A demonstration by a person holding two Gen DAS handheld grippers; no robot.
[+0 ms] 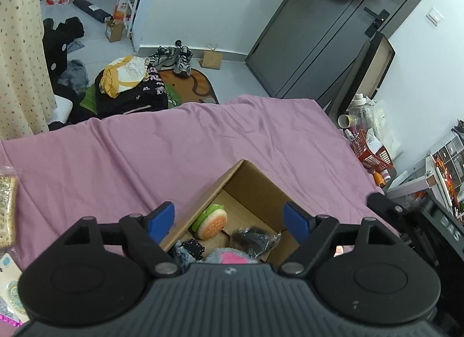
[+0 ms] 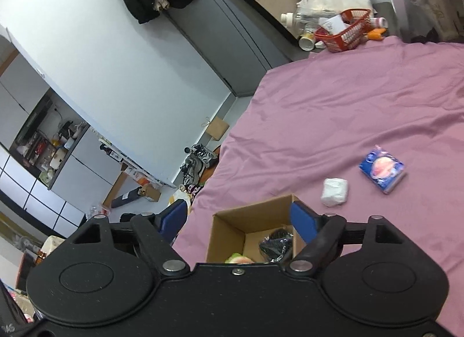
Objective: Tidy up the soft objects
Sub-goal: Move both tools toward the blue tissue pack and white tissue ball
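An open cardboard box [image 1: 249, 180] sits on the purple bed sheet [image 1: 145, 148]. Inside lie a burger-shaped soft toy [image 1: 211, 222], a black crinkled packet [image 1: 255, 240], a pink and grey fuzzy item [image 1: 229, 258] and a dark knit piece [image 1: 190, 250]. My left gripper [image 1: 230, 218] is open and empty, above the box. My right gripper [image 2: 239, 218] is open and empty, also above the box [image 2: 232, 227], where the black packet [image 2: 275, 242] shows. A white soft bundle [image 2: 334, 191] and a blue tissue pack [image 2: 382, 169] lie on the sheet to the right.
A snack packet [image 1: 7, 209] and small packs [image 1: 8, 284] lie at the sheet's left edge. A red basket [image 1: 369, 153] with bottles stands past the bed's right side. Clothes, shoes [image 1: 179, 58] and boxes litter the floor beyond the bed. A grey door [image 1: 313, 35] is behind.
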